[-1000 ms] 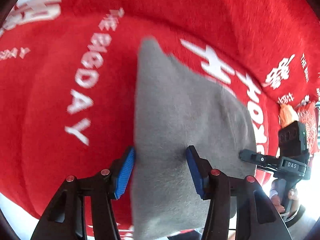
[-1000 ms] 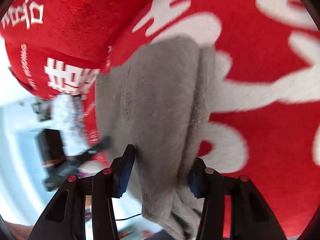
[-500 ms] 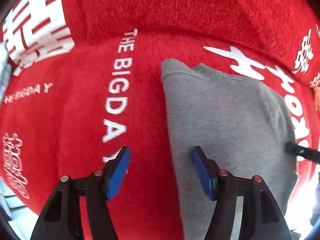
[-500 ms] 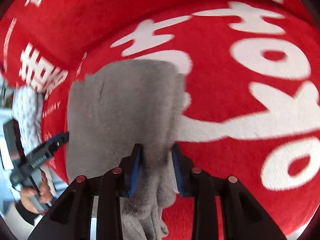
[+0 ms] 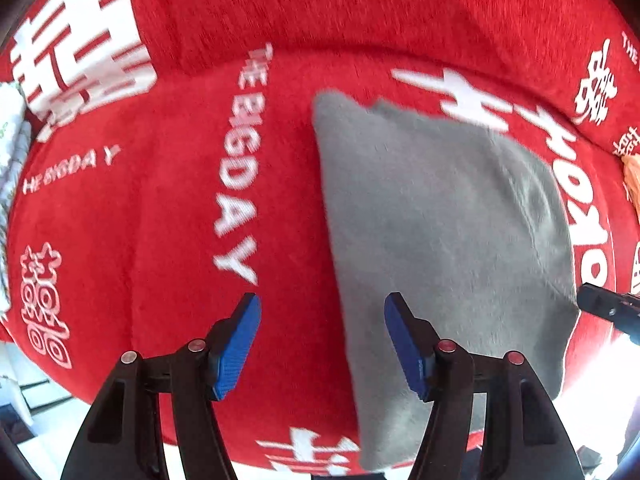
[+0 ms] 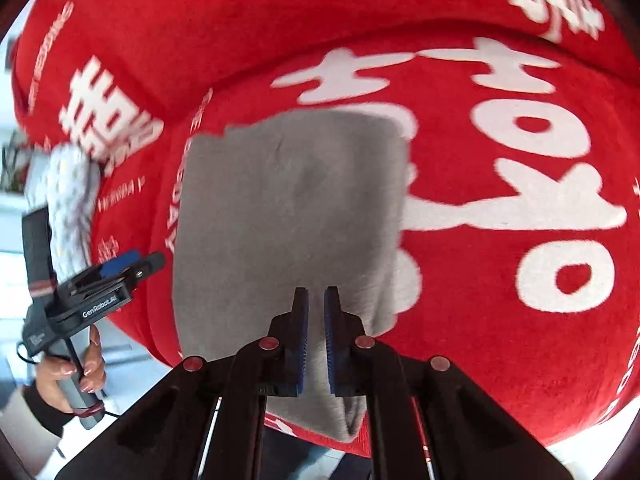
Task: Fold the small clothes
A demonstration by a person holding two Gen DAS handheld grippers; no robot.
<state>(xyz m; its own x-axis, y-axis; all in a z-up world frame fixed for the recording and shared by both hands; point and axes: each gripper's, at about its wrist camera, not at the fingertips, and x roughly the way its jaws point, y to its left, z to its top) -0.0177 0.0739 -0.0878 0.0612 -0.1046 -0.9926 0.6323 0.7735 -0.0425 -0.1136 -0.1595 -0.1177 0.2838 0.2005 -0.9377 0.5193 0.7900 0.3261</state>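
Observation:
A grey folded garment (image 5: 440, 220) lies flat on the red cloth with white lettering (image 5: 168, 208). My left gripper (image 5: 320, 320) is open and empty, its right finger over the garment's left edge, its left finger over bare red cloth. In the right wrist view the garment (image 6: 288, 200) spreads ahead of my right gripper (image 6: 316, 300), whose blue pads are nearly closed on the garment's near edge. The left gripper also shows in the right wrist view (image 6: 132, 264), held by a hand at the garment's left side.
A white patterned folded cloth (image 6: 68, 200) lies at the left end of the red surface; it also shows at the left edge of the left wrist view (image 5: 10, 152). An orange item (image 5: 632, 172) sits at the far right. The red surface's front edge runs just below both grippers.
My left gripper let go of the garment and moved left, now open over its left edge. My right gripper closed on the garment's near edge. The garment now lies flatter.

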